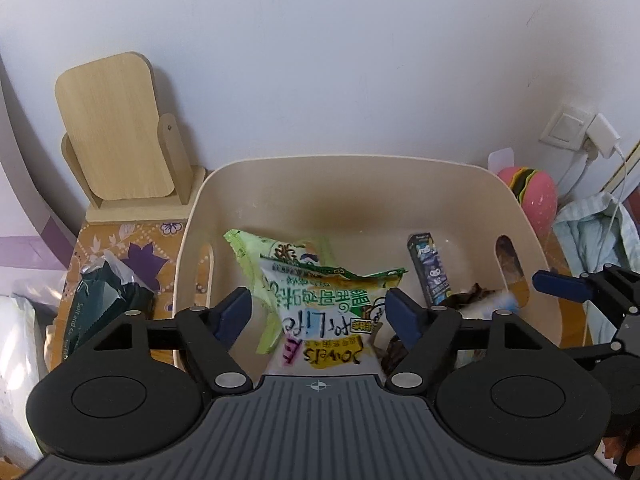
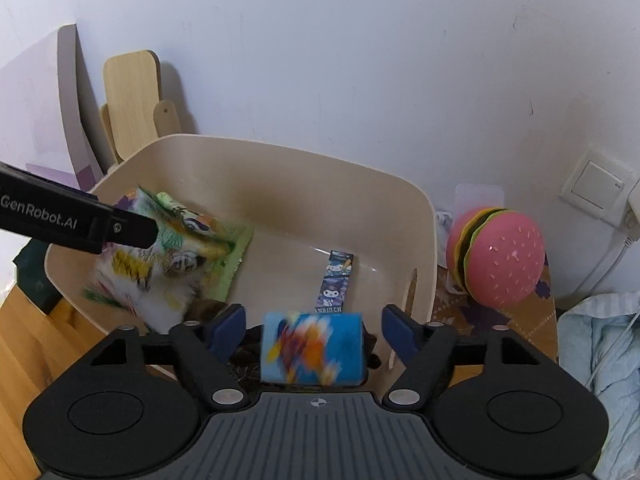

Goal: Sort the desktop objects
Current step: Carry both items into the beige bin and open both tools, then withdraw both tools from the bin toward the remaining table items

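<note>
Right now both grippers hang over the cream bin [image 1: 400, 184] on the worktop [image 1: 100, 240], and both are wide open with nothing in them.

Under the left gripper [image 1: 316, 312] a snack bag [image 1: 320, 308] lies in the bin, on top of a greener bag. It looks light and puffy, and its skin is thin, shiny and crinkly, so it may slip. A soft pinch on a flat sealed edge or a corner should hold it best. A hard squeeze in the middle could crush the food inside.

Between the open fingers of the right gripper [image 2: 314, 332] is a small blue packet [image 2: 312, 348]. It is blurry, so I cannot tell if it is falling or lying down. It looks soft and light.

A thin purple cartoon box [image 1: 430, 272] lies flat in the bin, apart from the bags. It looks stiff and light, so its long sides are good to grab. Something dark and crumpled sits near it; I cannot tell what.

Outside the bin are a pink burger toy [image 2: 500, 260], a wooden stand [image 1: 120, 132] and a dark green pack [image 1: 100, 304].
</note>
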A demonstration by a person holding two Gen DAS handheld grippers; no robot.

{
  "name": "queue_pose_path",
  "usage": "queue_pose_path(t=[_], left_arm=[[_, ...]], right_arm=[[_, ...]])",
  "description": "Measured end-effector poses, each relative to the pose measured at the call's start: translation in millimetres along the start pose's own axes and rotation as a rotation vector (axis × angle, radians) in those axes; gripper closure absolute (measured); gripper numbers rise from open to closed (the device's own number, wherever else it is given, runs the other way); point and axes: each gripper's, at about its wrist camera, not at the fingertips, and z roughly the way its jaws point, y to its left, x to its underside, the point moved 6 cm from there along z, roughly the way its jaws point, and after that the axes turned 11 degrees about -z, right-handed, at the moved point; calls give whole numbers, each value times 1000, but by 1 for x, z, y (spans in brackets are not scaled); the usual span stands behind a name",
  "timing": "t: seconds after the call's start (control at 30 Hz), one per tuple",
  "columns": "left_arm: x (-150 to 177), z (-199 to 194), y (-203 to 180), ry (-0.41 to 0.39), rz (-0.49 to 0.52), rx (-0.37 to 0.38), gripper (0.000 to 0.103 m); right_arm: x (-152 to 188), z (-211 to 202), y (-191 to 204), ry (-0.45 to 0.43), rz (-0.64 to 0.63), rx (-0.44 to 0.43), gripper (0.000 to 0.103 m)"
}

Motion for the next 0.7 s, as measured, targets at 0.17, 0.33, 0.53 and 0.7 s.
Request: queue_pose_path(t=[0.17, 0.33, 0.53, 0.7], left_arm=[[2, -9, 2, 2, 17, 35, 26], [11, -21, 10, 9, 20, 58, 26], [28, -37, 26, 26, 10, 83, 26], [43, -54, 36, 35, 15, 104, 26]], right_arm=[[-1, -12, 0, -14, -9, 15, 17], [3, -28, 2, -25, -1, 15, 14], [20, -55, 10, -52, -14, 12, 8], [38, -75, 15, -44, -12, 4, 6]])
